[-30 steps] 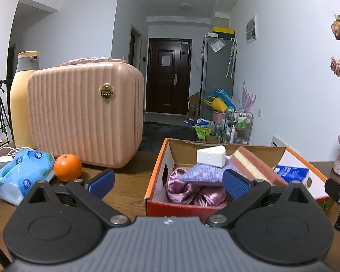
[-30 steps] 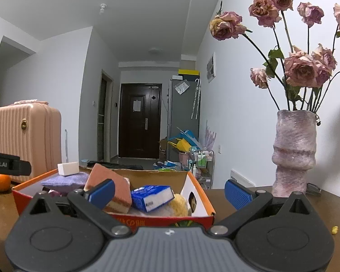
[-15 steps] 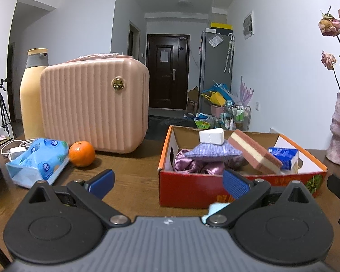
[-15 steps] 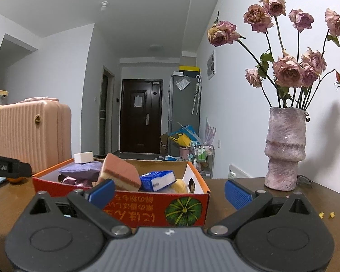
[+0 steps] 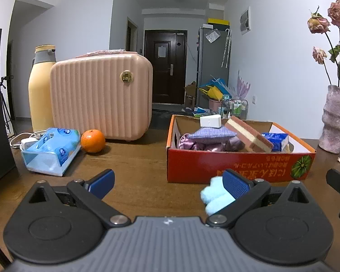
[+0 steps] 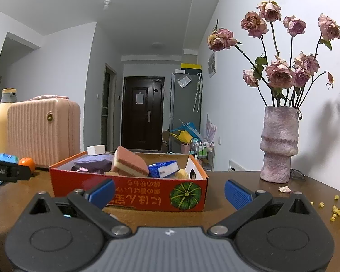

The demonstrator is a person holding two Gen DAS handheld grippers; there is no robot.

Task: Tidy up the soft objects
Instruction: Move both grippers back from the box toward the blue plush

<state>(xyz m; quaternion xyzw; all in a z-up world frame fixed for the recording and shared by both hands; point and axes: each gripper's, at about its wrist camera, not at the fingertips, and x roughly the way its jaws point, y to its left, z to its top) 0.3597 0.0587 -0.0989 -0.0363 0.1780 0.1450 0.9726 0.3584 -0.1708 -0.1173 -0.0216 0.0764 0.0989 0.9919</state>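
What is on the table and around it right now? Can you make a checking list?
Surface: brown wooden table, yellow crumbs near the right edge.
Job's things: red box holding sponge, purple pillow; light blue soft thing outside it.
Clutter: orange, tissue pack, pink case, vase.
Tools: left tool and right tool open, empty.
Cables: white cable.
Surroundings: hallway, dark door.

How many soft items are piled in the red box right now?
At least 5: purple satin cloth at the left end, lavender cushion over it, pink-and-cream sponge leaning mid-box, blue tissue pack right of that, something yellow beside it. More may be buried.
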